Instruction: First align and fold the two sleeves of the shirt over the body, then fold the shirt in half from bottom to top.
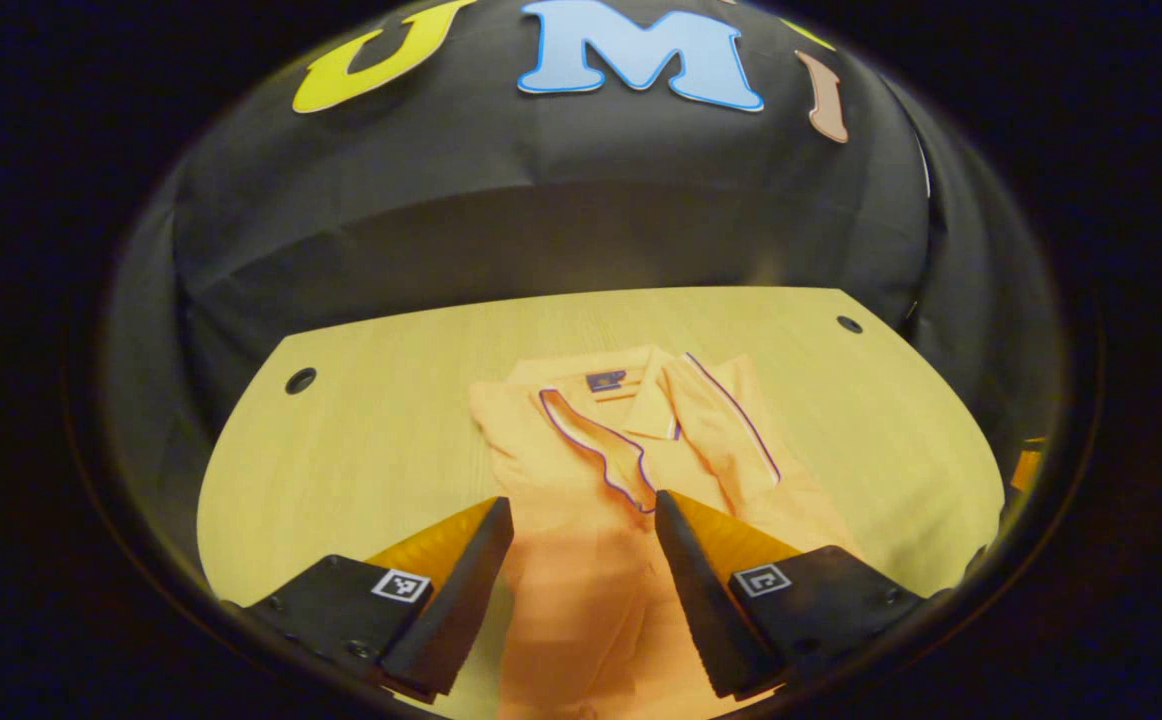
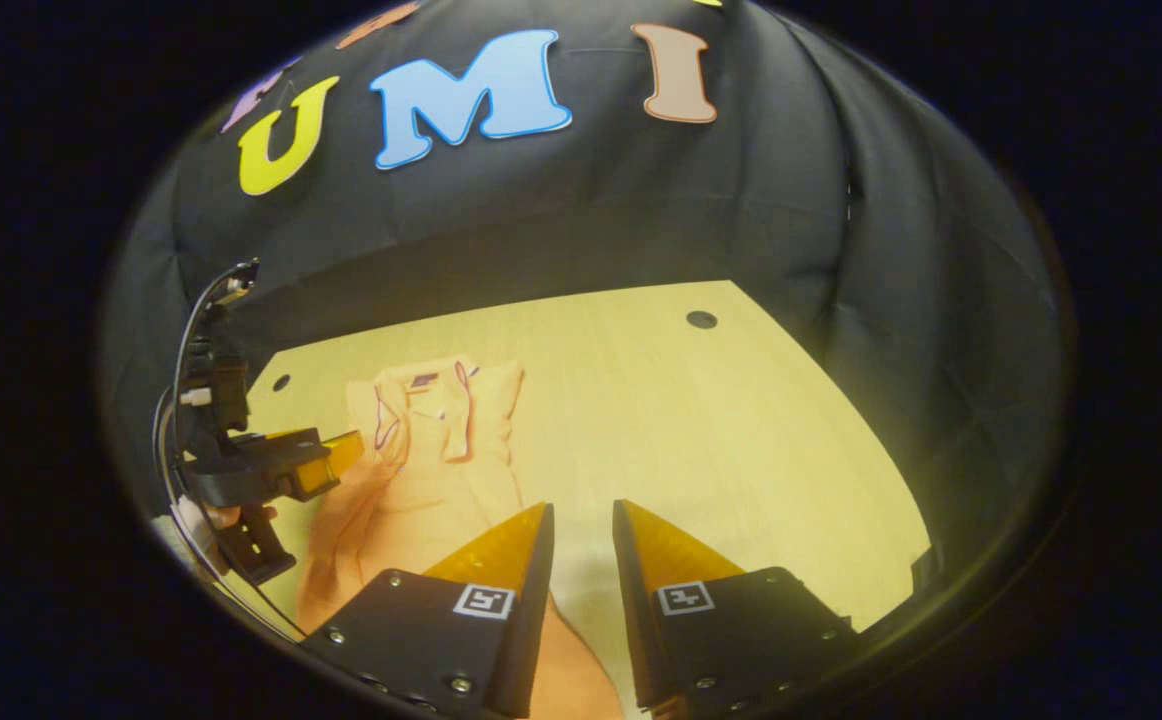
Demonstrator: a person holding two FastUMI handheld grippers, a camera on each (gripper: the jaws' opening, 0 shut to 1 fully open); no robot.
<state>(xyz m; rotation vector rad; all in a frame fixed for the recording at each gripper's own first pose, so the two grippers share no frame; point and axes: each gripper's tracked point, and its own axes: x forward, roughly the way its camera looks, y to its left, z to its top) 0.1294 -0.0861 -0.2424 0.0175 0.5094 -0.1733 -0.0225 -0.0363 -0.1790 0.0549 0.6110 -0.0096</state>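
Both jaws stand spread, holding nothing: left gripper [image 1: 581,515] above the shirt [image 1: 601,470], right gripper [image 2: 581,520] beside it. Sleeves look folded; bottom-to-top fold remains.

- An orange shirt [image 1: 581,520] lies flat on the pale wooden worktop [image 1: 361,440], collar toward the far edge.
- Both sleeves [image 1: 601,450] are folded inward over the body, their purple-and-white trimmed cuffs near the middle.
- A small dark label shows inside the collar [image 1: 609,382].
- The bottom half lies unfolded.
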